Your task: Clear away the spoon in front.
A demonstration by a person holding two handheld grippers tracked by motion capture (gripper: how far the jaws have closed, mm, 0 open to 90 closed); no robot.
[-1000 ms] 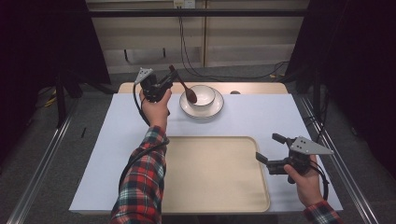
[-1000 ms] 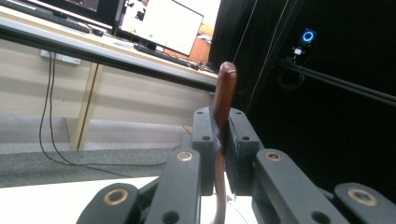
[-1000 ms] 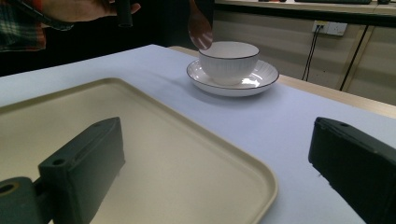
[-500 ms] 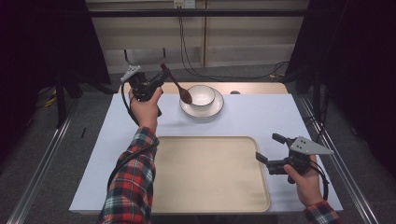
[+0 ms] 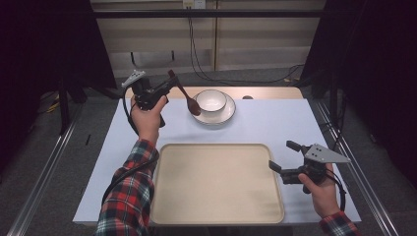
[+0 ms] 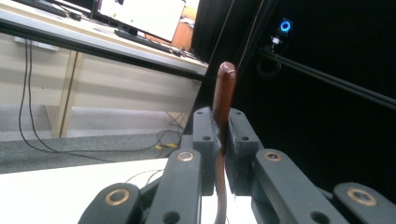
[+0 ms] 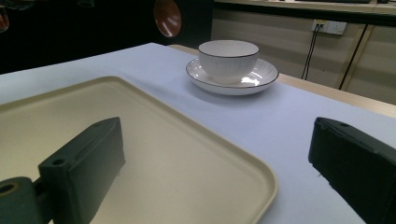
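Observation:
My left gripper (image 5: 168,85) is raised at the table's far left, shut on the handle of a brown wooden spoon (image 5: 183,94). The spoon's bowl hangs down just left of the saucer. In the left gripper view the handle (image 6: 224,88) sticks up between the closed jaws. A white bowl (image 5: 211,100) sits on a white saucer (image 5: 223,116) at the back middle; the right gripper view shows the bowl (image 7: 229,55), saucer (image 7: 261,77) and the spoon's bowl (image 7: 167,16) hanging at the top. My right gripper (image 5: 283,156) rests open at the right edge of the beige tray (image 5: 216,187), holding nothing.
The tray (image 7: 163,154) lies on a white table cover (image 5: 275,123) in front of the saucer. A wooden table edge (image 5: 265,92) runs behind it. Cables (image 5: 196,64) trail on the floor beyond, and metal rails (image 5: 44,172) flank the table.
My left hand has carried the spoon to the left and a little up, away from the bowl and saucer. The right hand and gripper have stayed put.

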